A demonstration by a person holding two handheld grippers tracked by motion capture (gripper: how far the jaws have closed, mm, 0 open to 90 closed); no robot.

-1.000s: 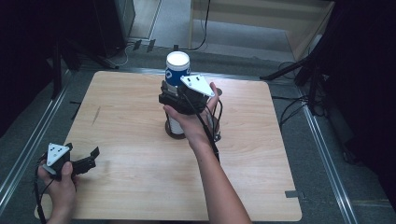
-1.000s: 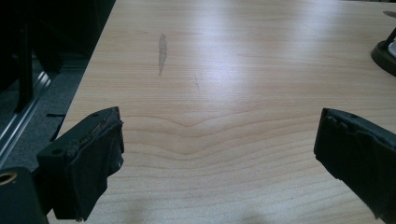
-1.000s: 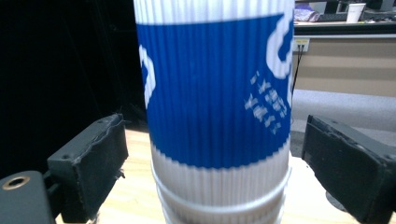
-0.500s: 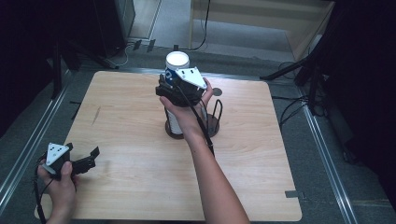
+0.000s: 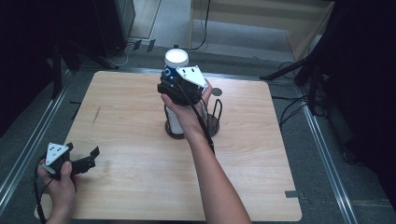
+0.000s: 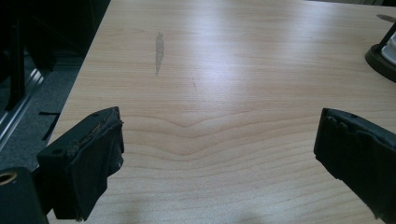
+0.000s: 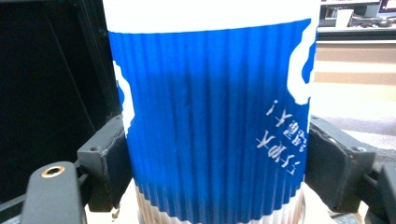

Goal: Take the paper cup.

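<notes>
Right tool (image 5: 172,80) grips the blue-and-white cup (image 5: 176,60) high above the black wire holder (image 5: 205,122); left tool (image 5: 86,160) hovers with jaws apart near the wooden surface's (image 5: 261,154) front-left corner.

Wooden table (image 5: 130,116) (dark streak near left edge) bears black wire stand (image 5: 214,125).

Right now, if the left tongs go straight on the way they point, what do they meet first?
Probably nothing soon. The left tongs are open over the bare table. The way ahead looks free, past a grey mark to the far edge. The black stand sits off to the right, though depth is unclear.
</notes>
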